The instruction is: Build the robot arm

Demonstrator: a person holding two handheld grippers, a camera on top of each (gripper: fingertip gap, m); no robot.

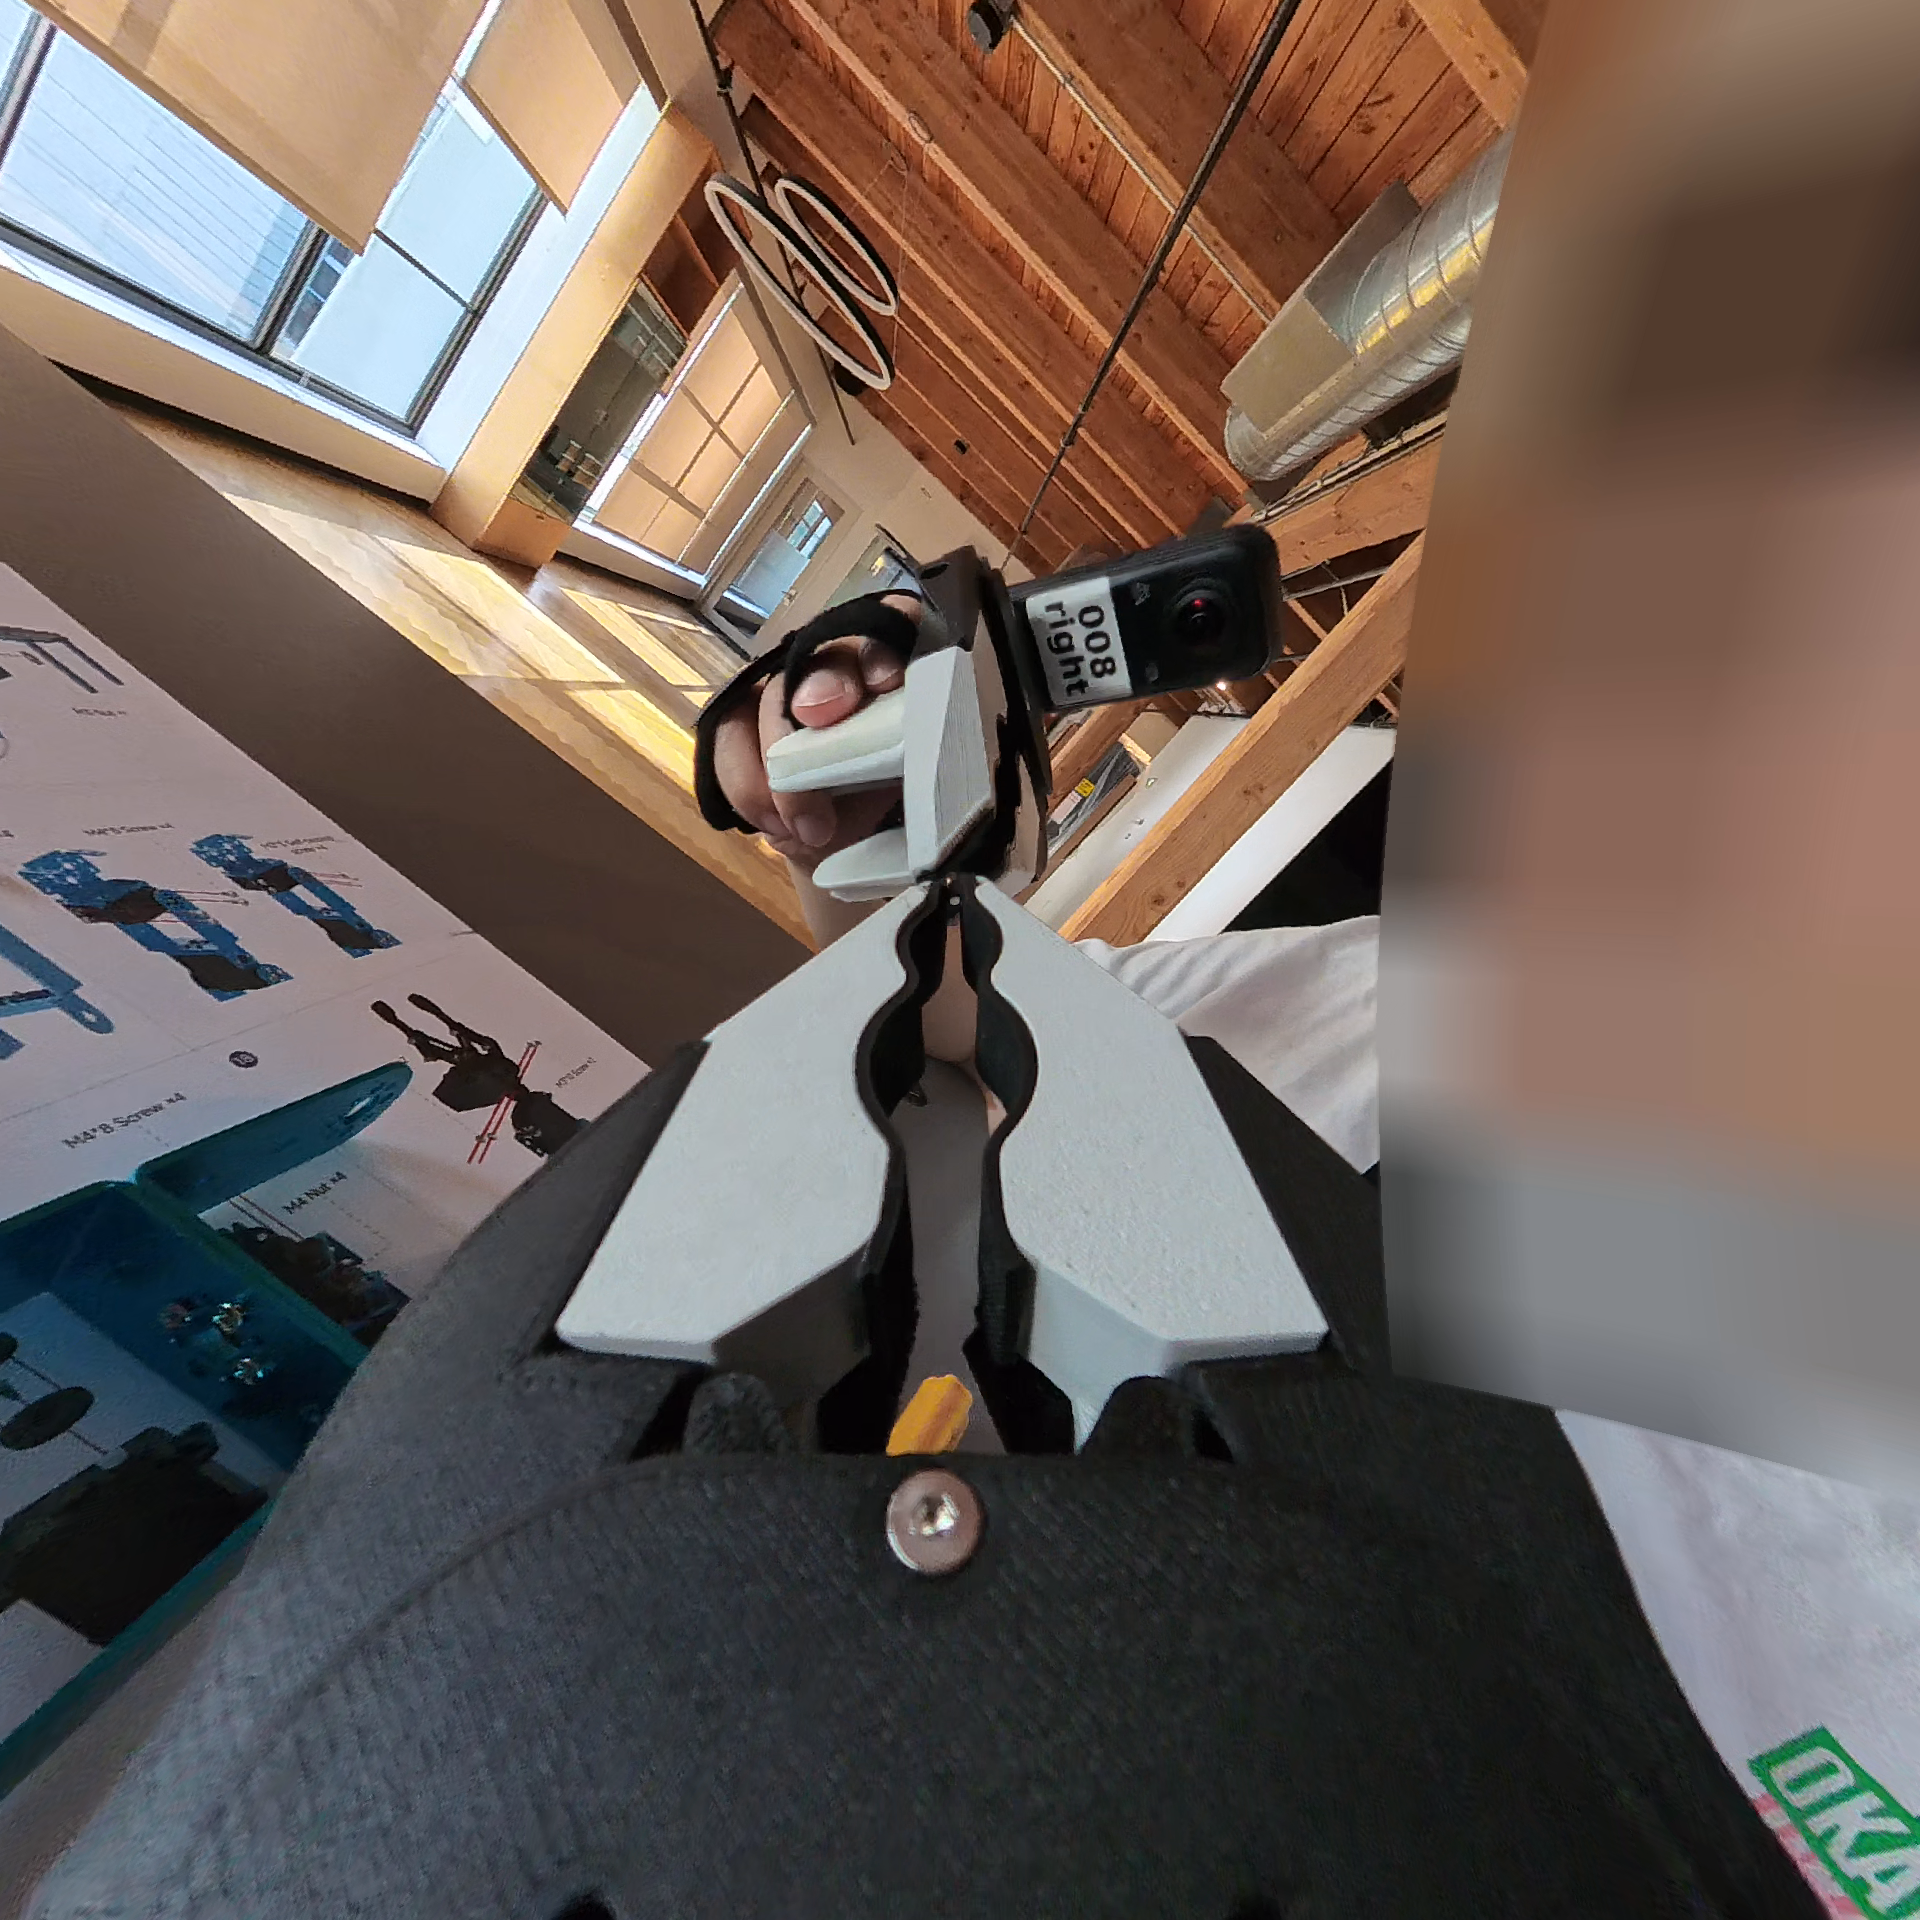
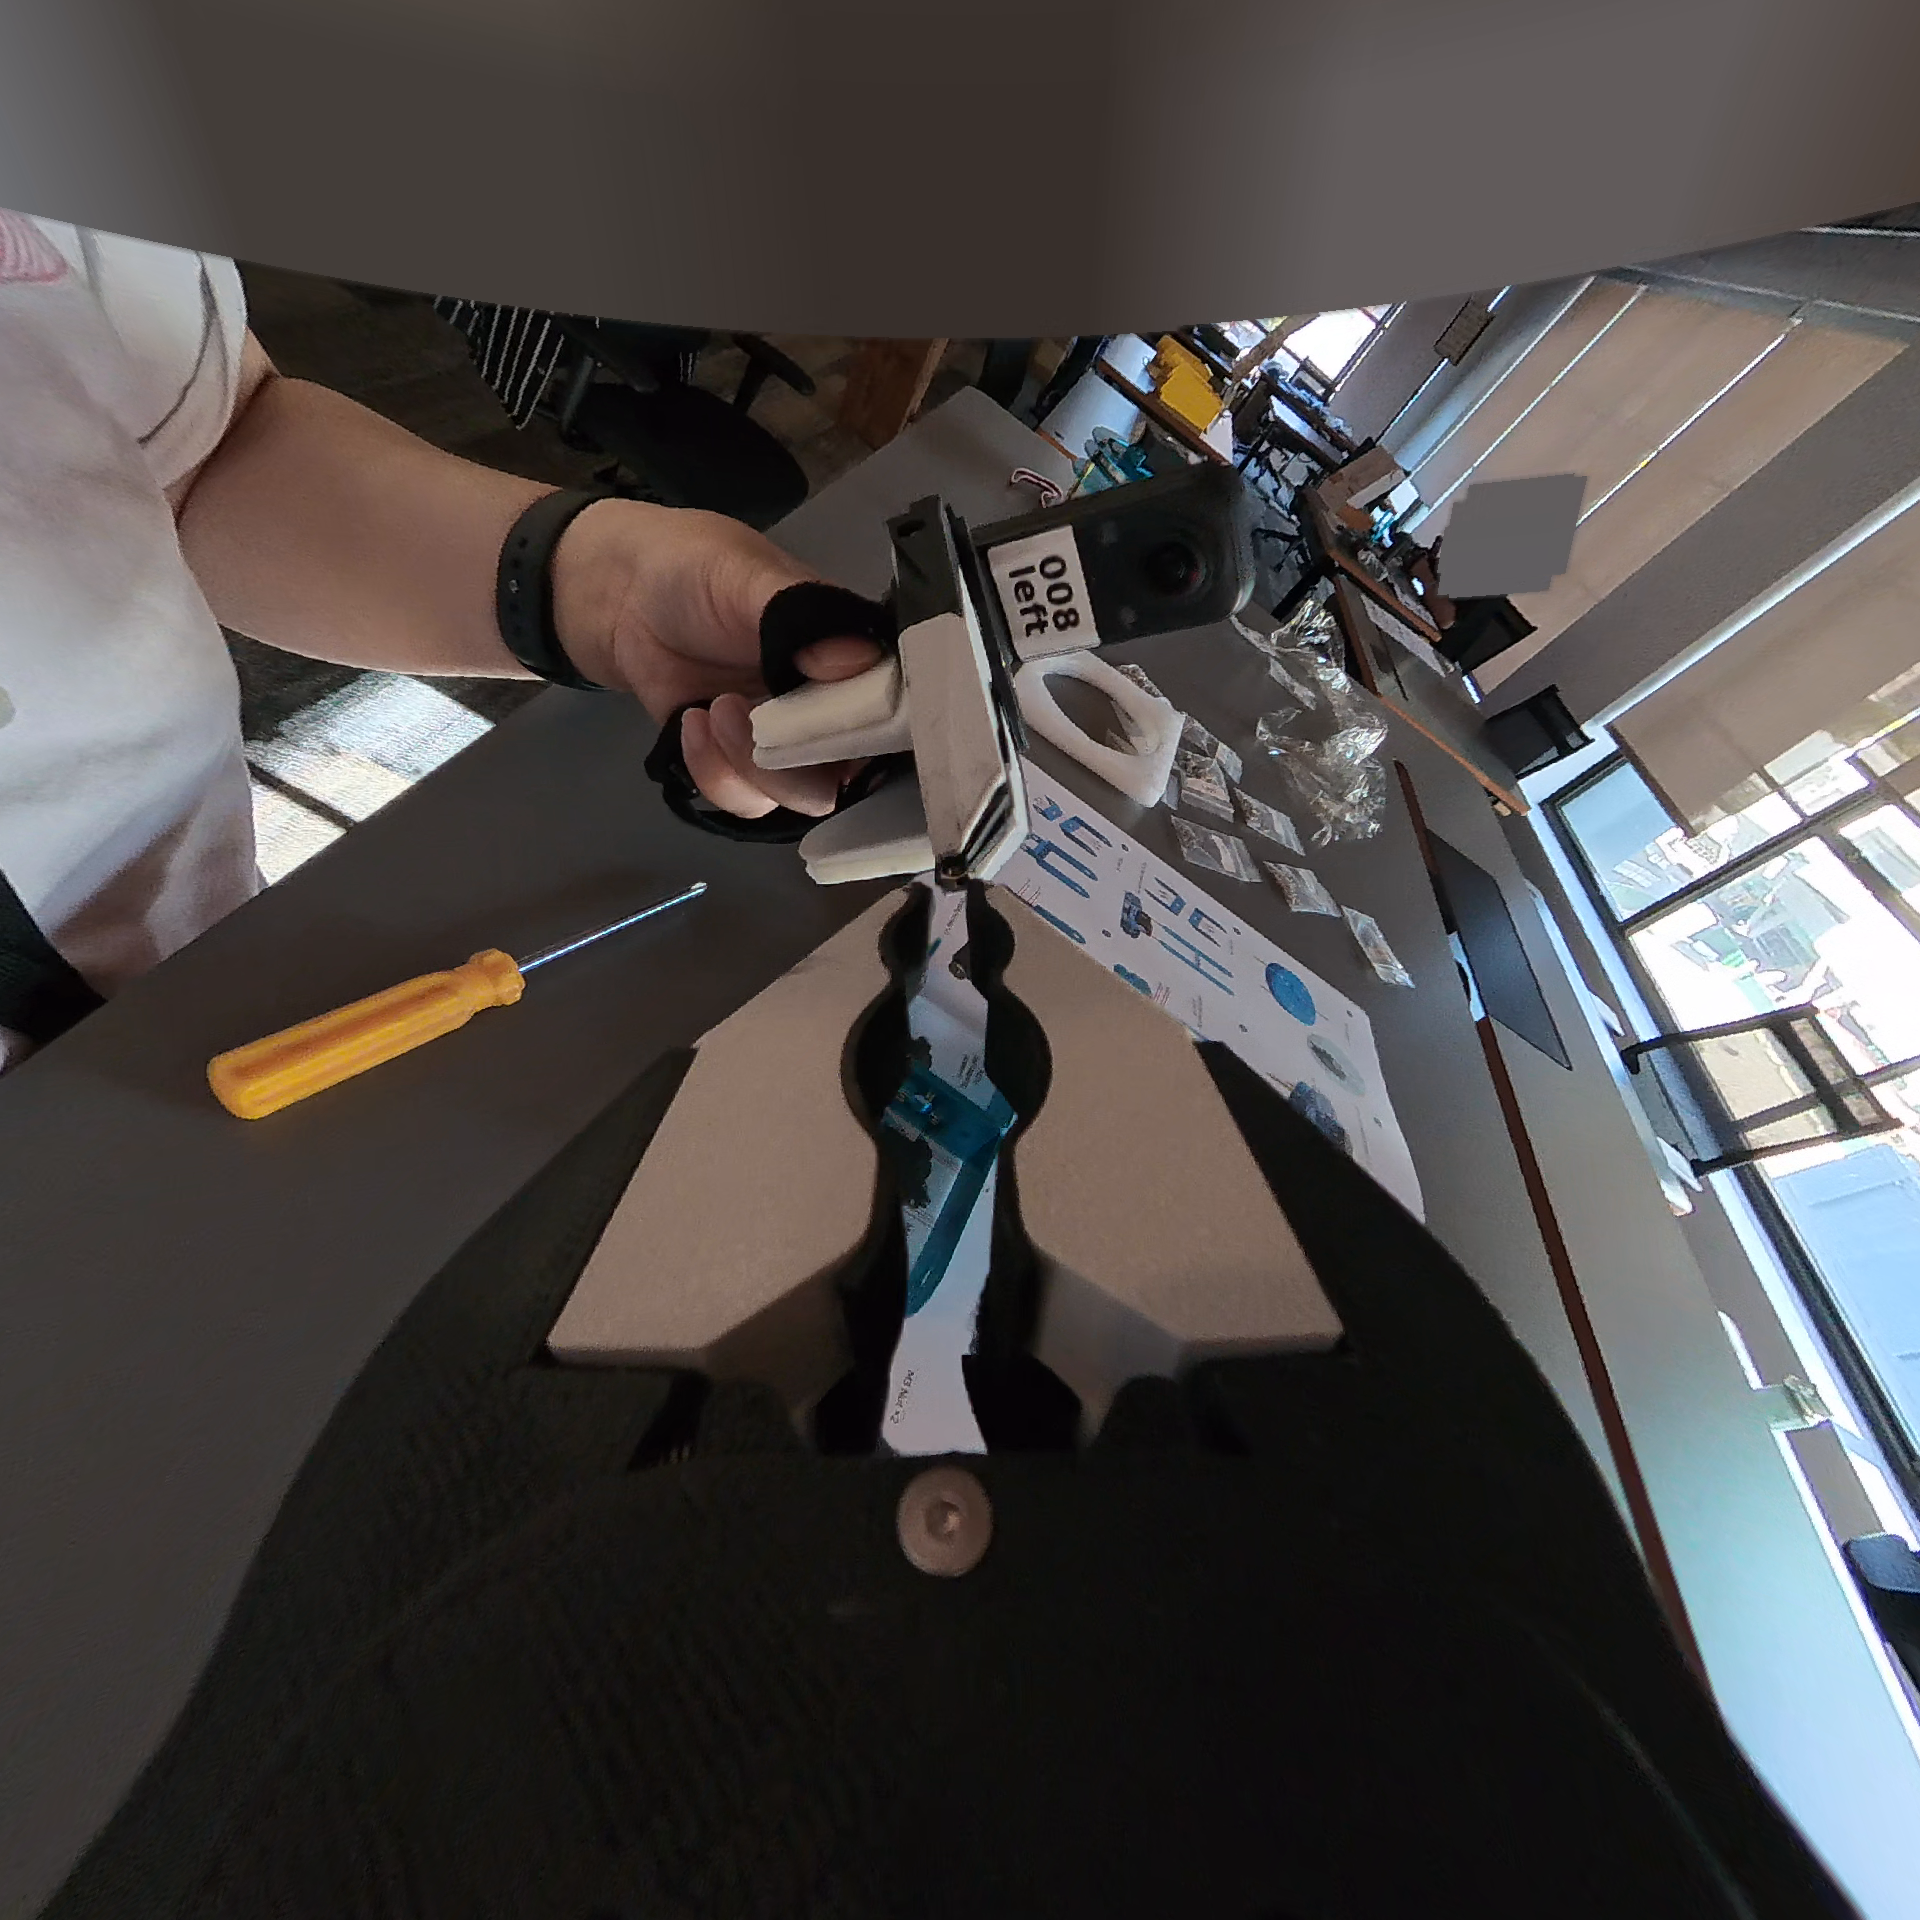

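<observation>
My left gripper (image 1: 951,891) points up and meets my right gripper (image 1: 938,876) tip to tip in the air. In the right wrist view my left gripper (image 2: 951,862) is shut on a small dark metal part (image 2: 949,871), a screw or nut, pinched at its very tips. The part also shows in the left wrist view (image 1: 954,900). My right gripper (image 2: 948,902) sits just under that part. Its fingers stand slightly apart, the sheet below shows between them, and they do not press on the part.
An orange-handled screwdriver (image 2: 364,1023) lies on the grey table (image 2: 416,831). An instruction sheet (image 2: 1195,935) carries a blue metal bracket (image 2: 945,1132). Small hardware bags (image 2: 1278,831), a white foam piece (image 2: 1101,717) and crumpled plastic (image 2: 1330,727) lie farther back. Less than 4 cm separates the two grippers' tips.
</observation>
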